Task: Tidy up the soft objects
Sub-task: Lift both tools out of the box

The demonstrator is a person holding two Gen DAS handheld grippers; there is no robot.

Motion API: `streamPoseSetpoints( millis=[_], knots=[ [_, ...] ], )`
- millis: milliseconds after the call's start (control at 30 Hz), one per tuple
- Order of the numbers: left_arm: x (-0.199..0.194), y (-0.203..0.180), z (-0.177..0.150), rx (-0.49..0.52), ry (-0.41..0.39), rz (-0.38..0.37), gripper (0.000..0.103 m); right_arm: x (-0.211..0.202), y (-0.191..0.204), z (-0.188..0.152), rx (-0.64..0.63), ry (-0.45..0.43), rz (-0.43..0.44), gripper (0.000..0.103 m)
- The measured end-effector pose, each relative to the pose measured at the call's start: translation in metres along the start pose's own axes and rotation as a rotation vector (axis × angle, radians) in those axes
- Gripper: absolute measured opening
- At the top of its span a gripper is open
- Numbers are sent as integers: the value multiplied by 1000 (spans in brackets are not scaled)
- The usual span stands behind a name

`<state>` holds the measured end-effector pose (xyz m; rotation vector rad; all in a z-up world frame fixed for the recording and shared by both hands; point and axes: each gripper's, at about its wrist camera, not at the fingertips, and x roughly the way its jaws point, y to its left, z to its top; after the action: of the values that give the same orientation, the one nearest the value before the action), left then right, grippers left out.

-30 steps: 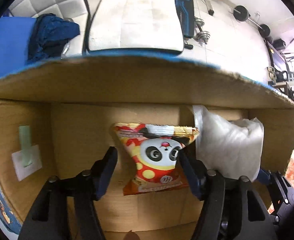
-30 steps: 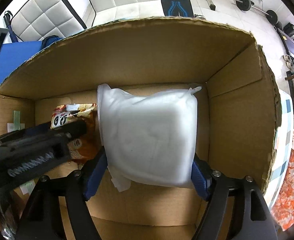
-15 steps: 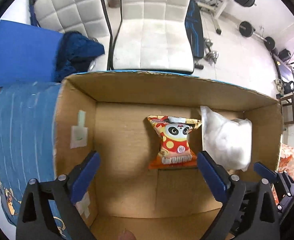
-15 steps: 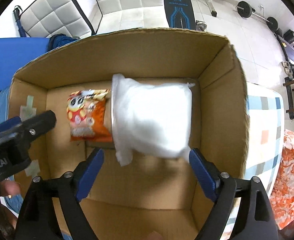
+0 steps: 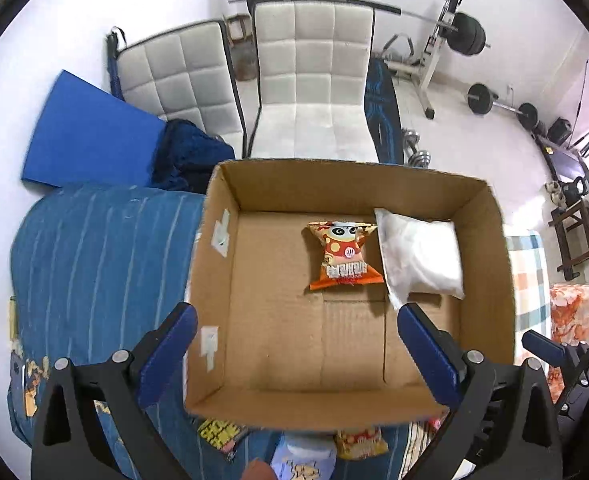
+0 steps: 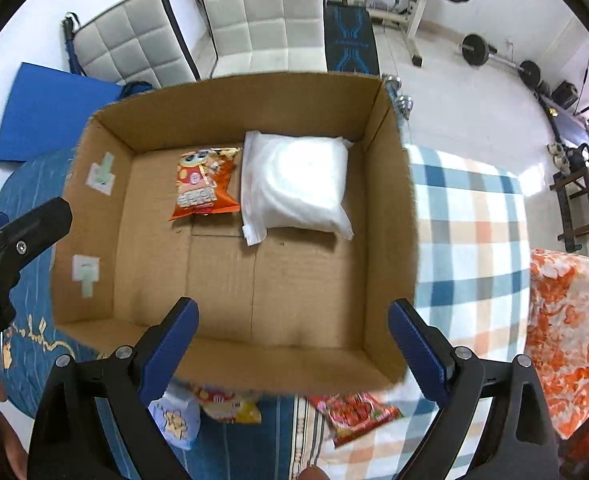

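i've got both grippers above the box [image 5: 490, 280]. left gripper [image 5: 294, 344] jaws wide apart, holding nothing; right gripper [image 6: 292, 338] same. snack bag [image 5: 342, 256] lies flat on box floor w/ white pillow pack [image 5: 420, 256] touching its right side, toward far wall.

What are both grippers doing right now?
Left gripper: open, holding nothing, above the box.
Right gripper: open, holding nothing.

One cardboard box [image 6: 386, 200] holds one snack packet [image 6: 204, 184] and one white pouch [image 6: 298, 184].
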<state>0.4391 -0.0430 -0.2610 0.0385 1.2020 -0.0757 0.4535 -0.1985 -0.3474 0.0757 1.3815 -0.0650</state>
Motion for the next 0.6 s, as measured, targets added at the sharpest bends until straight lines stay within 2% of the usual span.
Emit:
streamPoseSetpoints(
  millis=[267, 367, 600],
  knots=[
    [-57, 3, -33, 5, -59, 11, 103, -80, -1, -27, 13, -107, 13, 98],
    [-70, 5, -46, 8, -54, 3, 102, -101, 0, -39, 5, -140, 15, 98],
    [-97, 12, -66, -20, -101, -4, 102, -131, 6, -65, -15, -184, 12, 98]
  ],
)
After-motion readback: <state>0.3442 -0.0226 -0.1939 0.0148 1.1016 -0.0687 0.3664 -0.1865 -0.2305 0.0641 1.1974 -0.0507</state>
